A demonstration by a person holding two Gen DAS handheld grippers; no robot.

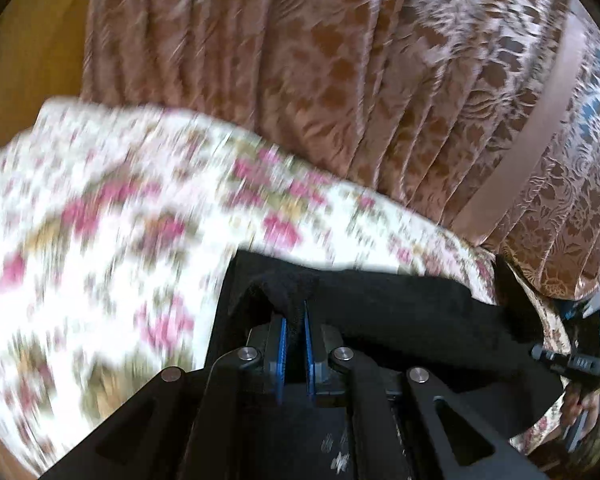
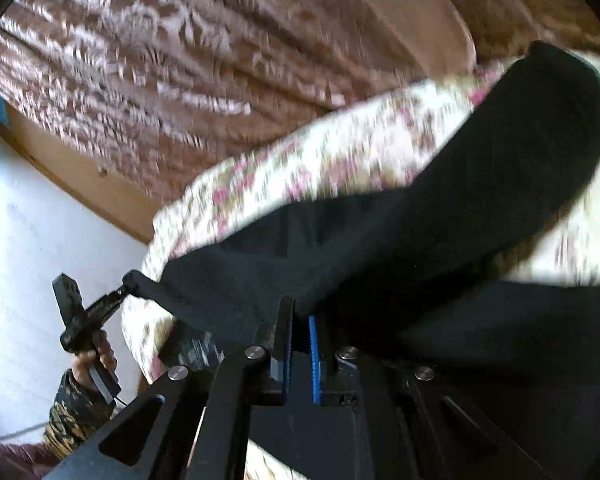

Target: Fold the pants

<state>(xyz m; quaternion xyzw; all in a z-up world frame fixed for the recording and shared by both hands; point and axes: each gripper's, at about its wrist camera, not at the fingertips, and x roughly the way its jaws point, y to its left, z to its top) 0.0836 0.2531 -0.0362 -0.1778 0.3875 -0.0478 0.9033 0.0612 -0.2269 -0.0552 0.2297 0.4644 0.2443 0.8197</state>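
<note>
Left wrist view: left gripper (image 1: 295, 322) fingers clamped on black soft fabric pants (image 1: 400, 300); right gripper (image 2: 300, 326) fingers clamped on them too. Pants lie on floral white-pink bed cover (image 1: 100, 200), near the bed's front edge. Keep both pinches level and cloth taut while carrying over. Long axis runs gripper to gripper, then curves toward far edge
</note>
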